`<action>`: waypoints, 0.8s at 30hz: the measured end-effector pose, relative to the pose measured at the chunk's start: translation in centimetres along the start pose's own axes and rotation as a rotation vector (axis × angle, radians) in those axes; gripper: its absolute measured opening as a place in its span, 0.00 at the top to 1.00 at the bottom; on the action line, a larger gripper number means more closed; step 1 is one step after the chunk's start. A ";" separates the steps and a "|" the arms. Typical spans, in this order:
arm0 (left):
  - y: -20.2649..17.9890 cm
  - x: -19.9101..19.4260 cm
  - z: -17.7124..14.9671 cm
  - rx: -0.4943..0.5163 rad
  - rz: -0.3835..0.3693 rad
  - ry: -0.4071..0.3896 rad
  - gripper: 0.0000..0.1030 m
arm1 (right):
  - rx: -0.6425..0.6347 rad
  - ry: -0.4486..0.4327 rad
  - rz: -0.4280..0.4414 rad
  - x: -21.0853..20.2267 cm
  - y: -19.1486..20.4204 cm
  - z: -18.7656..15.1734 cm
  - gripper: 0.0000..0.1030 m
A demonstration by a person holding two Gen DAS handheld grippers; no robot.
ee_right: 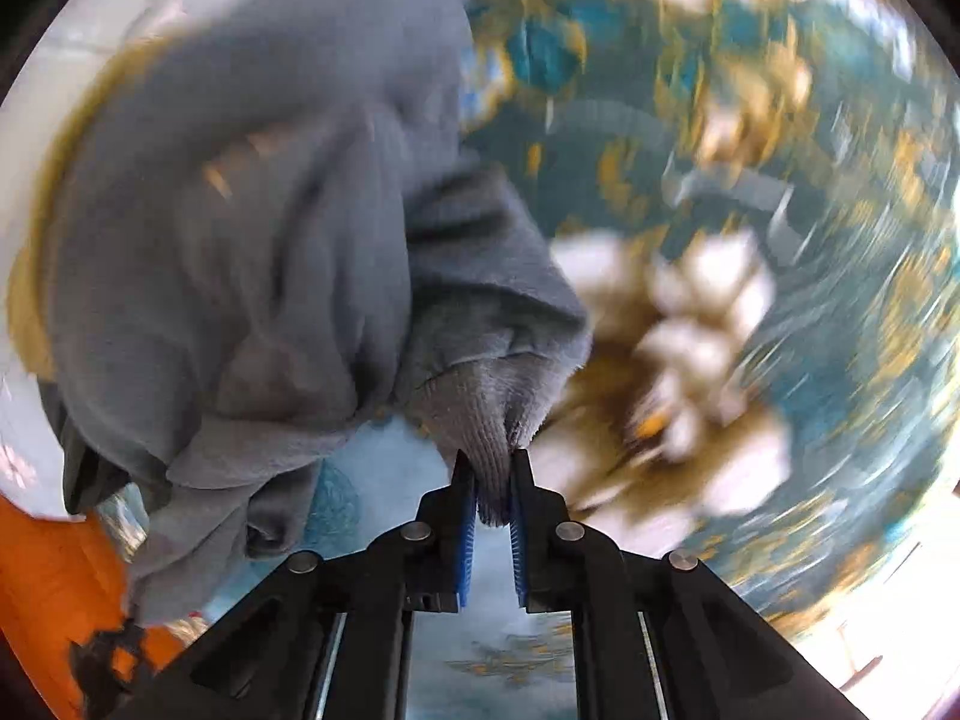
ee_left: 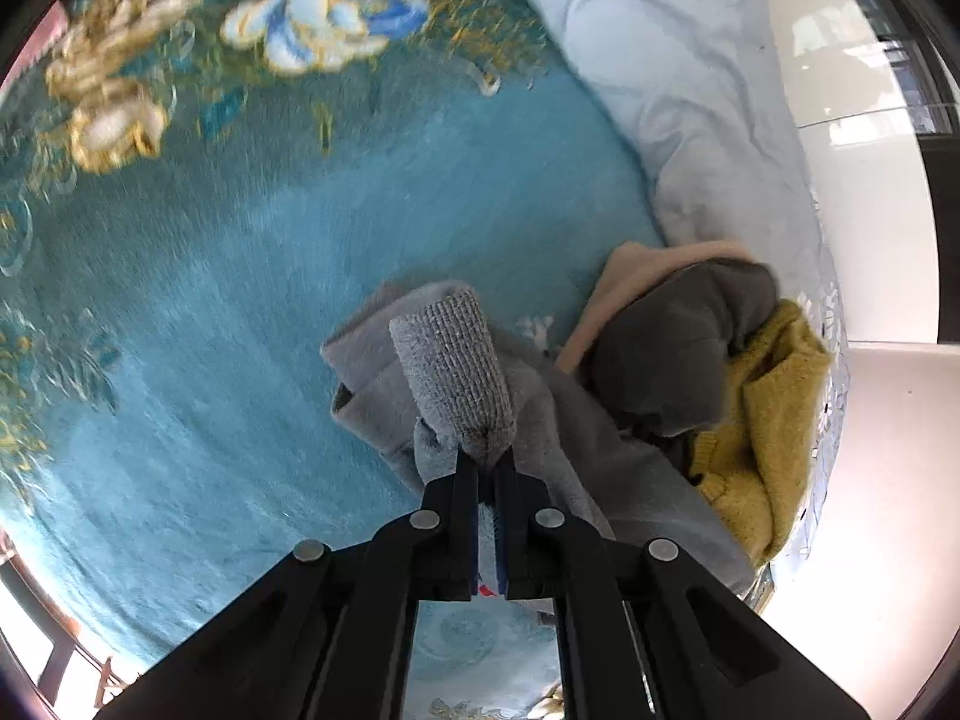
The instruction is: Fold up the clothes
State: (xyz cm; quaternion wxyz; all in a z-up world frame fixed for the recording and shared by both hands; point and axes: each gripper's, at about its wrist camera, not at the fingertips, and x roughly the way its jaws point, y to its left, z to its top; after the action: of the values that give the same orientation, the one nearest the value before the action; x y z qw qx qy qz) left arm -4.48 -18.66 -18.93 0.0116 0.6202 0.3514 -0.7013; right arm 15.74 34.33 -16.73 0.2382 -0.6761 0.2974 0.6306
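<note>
**Both grippers pinching the grey fleece garment by its ribbed cuffs**

We find no brand, label or legible writing in either view.

Our left gripper [ee_left: 487,468] is closed tight on a ribbed knit cuff [ee_left: 453,360] of the grey fleece garment [ee_left: 540,420], its jaws nearly meeting with the cuff standing up beyond the tips. Our right gripper [ee_right: 493,468] is likewise clamped on another ribbed cuff [ee_right: 480,420], a fold of knit squeezed between its blue ridged pads [ee_right: 465,540].

The garment is soft and plush with coarser knit cuffs. In the left wrist view it lies bunched on a teal blanket [ee_left: 240,300] patterned with gold and white flowers. Just beside it sit a mustard-yellow knit sweater [ee_left: 768,420], a dark grey garment [ee_left: 678,348] and a beige one [ee_left: 612,288], piled together near a pale blue quilt [ee_left: 660,60]. In the right wrist view the fleece hangs in heavy folds, blurred; an orange fabric [ee_right: 54,588] shows lower left.
</note>
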 end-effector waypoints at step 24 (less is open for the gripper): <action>12.3 -1.8 -3.1 -0.222 0.250 0.014 0.97 | 0.149 -0.109 -0.135 -5.3 -18.2 4.5 0.92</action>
State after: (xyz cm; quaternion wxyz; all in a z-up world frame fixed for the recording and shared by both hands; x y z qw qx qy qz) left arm 4.13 -27.14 -23.23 0.1649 0.6588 0.3469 -0.6469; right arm 25.15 50.89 -12.80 0.3455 -0.6397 0.2839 0.6252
